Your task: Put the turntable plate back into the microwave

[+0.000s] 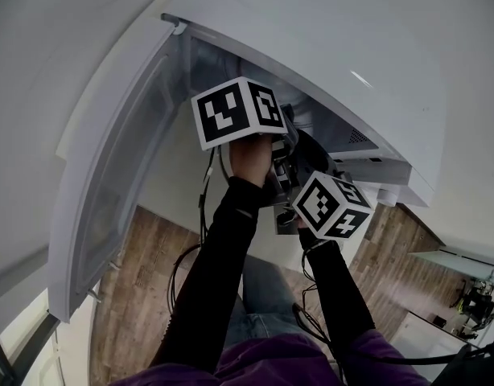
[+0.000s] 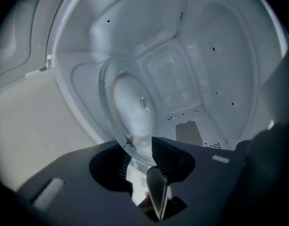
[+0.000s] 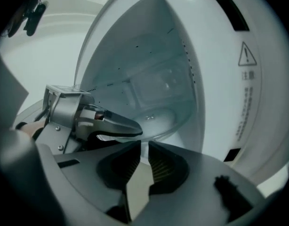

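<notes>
1. So, the microwave has its door swung fully out to the left, which keeps the whole opening free for both tools.
2. Turntable plate is already inside the cavity, low down and roughly mid-chamber. Can't tell if it's properly seated.
3. Left gripper straddles the plate's near rim on the left side: jaws apart, rim between the pads. The plate face sits skewed to the jaws rather than edge-on, so I read the hold as slack, not clamped. The rim is the only grabbable part of a flat glass disc, hence the edge approach.
4. In the right gripper view, the left tool's upper finger lies over the rim, reaching in shallow and low. Probably so the glass goes down flat rather than dropping.
5. Right gripper sits just on the near side of the plate's rim, to the right of the other tool. Jaws are almost together with only a thin slit, and nothing is in it. Likely there to nudge or steady, not carry.
6. Judgement: placement is nearly done. What remains is centring the plate and backing both tools out without dragging the rim.
</notes>
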Available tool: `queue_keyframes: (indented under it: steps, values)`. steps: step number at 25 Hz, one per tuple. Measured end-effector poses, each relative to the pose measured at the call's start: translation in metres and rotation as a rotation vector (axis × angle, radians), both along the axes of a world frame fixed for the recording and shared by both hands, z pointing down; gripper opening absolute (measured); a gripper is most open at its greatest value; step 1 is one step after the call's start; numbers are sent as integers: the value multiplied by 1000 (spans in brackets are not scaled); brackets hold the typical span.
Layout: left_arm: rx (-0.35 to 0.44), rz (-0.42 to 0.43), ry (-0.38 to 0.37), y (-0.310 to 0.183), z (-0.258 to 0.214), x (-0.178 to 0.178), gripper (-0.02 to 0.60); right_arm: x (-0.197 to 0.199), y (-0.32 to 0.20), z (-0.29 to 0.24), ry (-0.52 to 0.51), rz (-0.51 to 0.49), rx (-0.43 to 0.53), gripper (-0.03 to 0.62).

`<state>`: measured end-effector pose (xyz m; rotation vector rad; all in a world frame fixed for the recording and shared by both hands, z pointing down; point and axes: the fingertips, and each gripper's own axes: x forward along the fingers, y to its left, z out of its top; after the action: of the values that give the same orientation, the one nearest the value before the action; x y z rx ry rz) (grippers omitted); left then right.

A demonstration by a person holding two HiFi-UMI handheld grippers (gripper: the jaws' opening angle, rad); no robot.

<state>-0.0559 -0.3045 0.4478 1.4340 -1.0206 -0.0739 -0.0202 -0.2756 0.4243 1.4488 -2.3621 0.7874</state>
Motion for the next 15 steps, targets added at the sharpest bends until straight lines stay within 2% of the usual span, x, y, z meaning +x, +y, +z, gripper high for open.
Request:
queue_keyframes:
  steps: [8, 12, 15]
  values:
    - [29, 125, -9, 6, -2, 8, 140, 5, -5, 0, -70, 38, -14, 55]
    - [22, 148, 25, 7, -2, 9, 140, 6, -7, 1, -95, 55, -19, 55]
    - [8, 217, 68, 11, -3, 14, 140, 9, -8, 3, -105, 78, -25, 55]
